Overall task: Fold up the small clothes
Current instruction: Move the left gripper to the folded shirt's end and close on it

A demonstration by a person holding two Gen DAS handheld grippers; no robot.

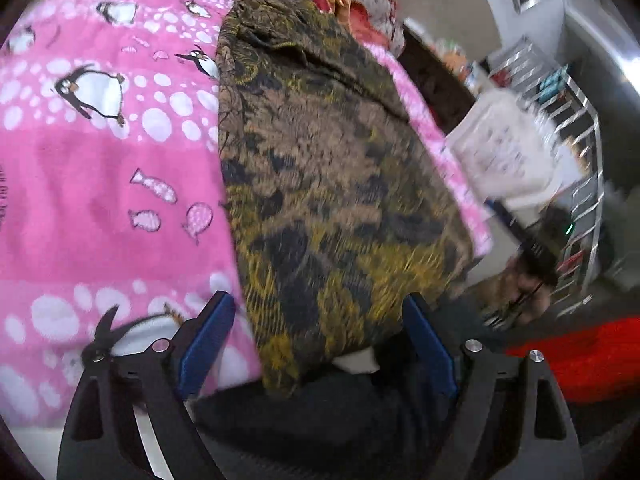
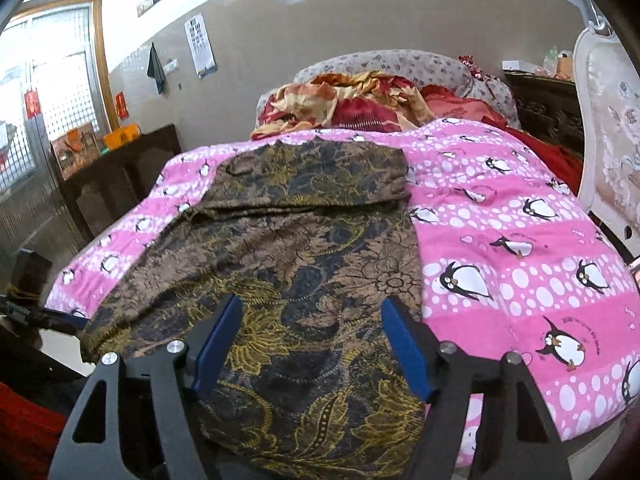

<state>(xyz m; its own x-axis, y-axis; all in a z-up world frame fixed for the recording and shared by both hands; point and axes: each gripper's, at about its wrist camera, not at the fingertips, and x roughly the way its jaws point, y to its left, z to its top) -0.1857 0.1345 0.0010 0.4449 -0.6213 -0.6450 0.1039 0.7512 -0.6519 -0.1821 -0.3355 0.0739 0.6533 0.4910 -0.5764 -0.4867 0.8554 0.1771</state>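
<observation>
A brown garment with a black and yellow floral print [image 2: 304, 248] lies spread on the pink penguin blanket [image 2: 520, 216], its far end folded over. It also shows in the left wrist view [image 1: 320, 168], running lengthwise to the blanket's edge. My right gripper [image 2: 312, 344] is open, its blue pads above the garment's near end. My left gripper [image 1: 320, 332] is open, straddling the garment's near corner without pinching it. The left wrist view is motion-blurred.
A rumpled red and orange quilt [image 2: 360, 100] and a grey floral headboard [image 2: 400, 64] lie at the bed's far end. A dark wooden cabinet [image 2: 120, 176] stands left of the bed. A white padded chair [image 2: 608, 128] stands at the right.
</observation>
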